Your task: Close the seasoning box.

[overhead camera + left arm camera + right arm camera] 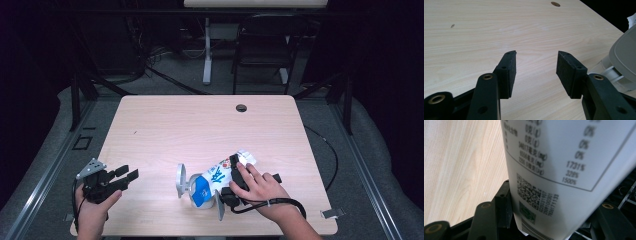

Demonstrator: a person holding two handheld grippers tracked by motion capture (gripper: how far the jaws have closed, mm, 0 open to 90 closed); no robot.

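Observation:
A white and blue package [212, 181] lies tilted near the table's front edge. My right gripper [226, 189], held in a hand, grips it from the right. In the right gripper view the package's white back [554, 170], with a printed table and a QR code, stands between the jaws. The left pad [504, 202] presses on it, and the other pad is hidden behind it. A grey disc-shaped piece on a pale base [181, 181] stands at the package's left end. My left gripper [127, 173] rests open at the front left, with bare wood between its jaws [536, 67].
The light wooden table [200, 125] has a round cable hole [241, 107] near its far edge. A black cable [265, 204] loops from the right gripper. The grey disc piece [624, 55] sits close to the right of the left gripper's jaws. A dark chair [265, 45] stands behind the table.

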